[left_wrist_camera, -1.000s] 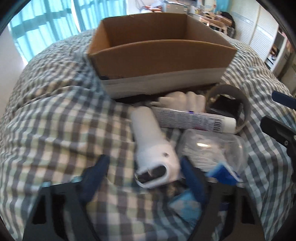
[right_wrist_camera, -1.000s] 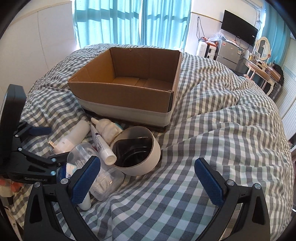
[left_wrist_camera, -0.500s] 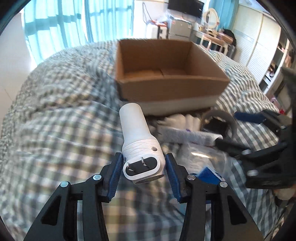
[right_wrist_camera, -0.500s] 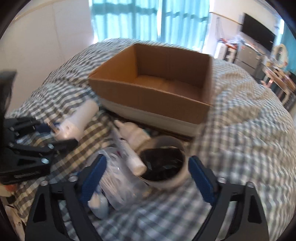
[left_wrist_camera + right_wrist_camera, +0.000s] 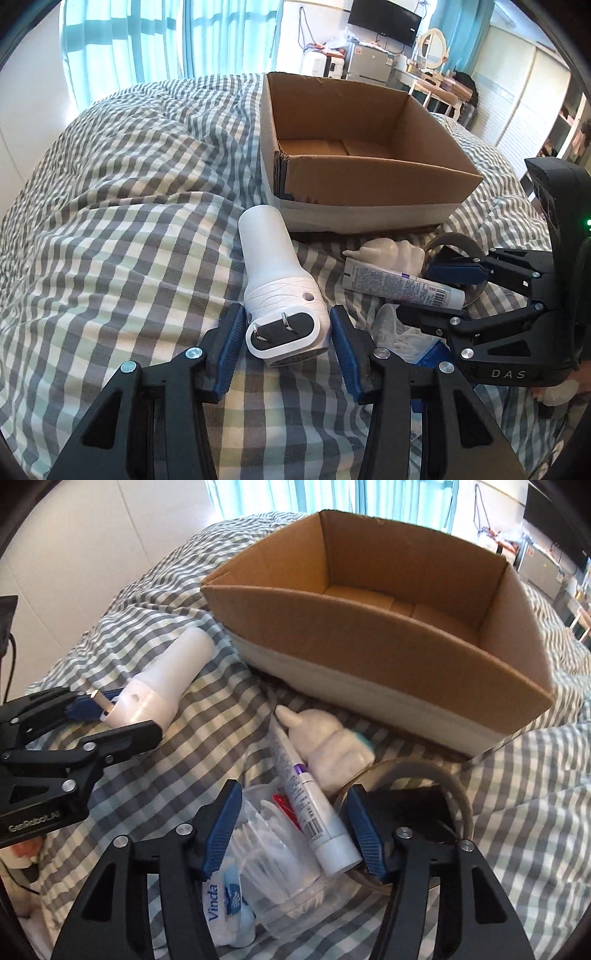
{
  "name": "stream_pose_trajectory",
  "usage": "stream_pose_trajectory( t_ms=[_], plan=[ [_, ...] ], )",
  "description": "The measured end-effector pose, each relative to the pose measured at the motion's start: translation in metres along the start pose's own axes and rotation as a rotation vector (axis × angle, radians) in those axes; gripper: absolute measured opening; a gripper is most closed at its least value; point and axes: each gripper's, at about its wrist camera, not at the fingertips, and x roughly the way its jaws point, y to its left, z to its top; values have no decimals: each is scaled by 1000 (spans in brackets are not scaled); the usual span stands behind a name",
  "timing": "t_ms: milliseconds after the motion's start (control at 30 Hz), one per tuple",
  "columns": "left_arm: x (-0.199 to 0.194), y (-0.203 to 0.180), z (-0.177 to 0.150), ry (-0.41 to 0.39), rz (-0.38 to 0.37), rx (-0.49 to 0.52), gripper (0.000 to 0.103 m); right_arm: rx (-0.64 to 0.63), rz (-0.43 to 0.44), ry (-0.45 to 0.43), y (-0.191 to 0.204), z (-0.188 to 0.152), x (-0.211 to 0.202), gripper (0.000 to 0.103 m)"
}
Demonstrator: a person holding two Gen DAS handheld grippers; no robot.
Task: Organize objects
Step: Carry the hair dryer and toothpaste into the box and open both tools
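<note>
My left gripper (image 5: 286,332) is shut on the plug end of a white plug-in device (image 5: 277,280), held above the checked bedspread; it also shows in the right wrist view (image 5: 162,686). An open cardboard box (image 5: 365,147) stands just beyond, its inside bare. My right gripper (image 5: 293,827) is open, its jaws either side of a white tube (image 5: 314,812) that lies over a clear plastic container (image 5: 280,853). A white figurine-shaped bottle (image 5: 328,738) lies by the tube.
A grey ring-shaped holder (image 5: 424,797) with dark contents sits right of the tube. A Vinda tissue pack (image 5: 225,901) lies under the clear container. The checked bedspread (image 5: 129,184) is rumpled. Furniture and curtains stand behind the bed.
My left gripper closed on the white plug-in device and lifted it toward the box. My right gripper moved down and left, narrowing around the tube.
</note>
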Motion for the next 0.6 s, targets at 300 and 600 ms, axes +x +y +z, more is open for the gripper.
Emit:
stream_pose_trajectory(
  t_ms=[300, 600],
  plan=[
    [-2, 0, -2, -12, -9, -8, 48, -129, -132, 43, 24, 9, 9, 24],
    [-13, 0, -3, -31, 14, -6, 48, -156, -201, -26, 39, 0, -15, 21]
  ],
)
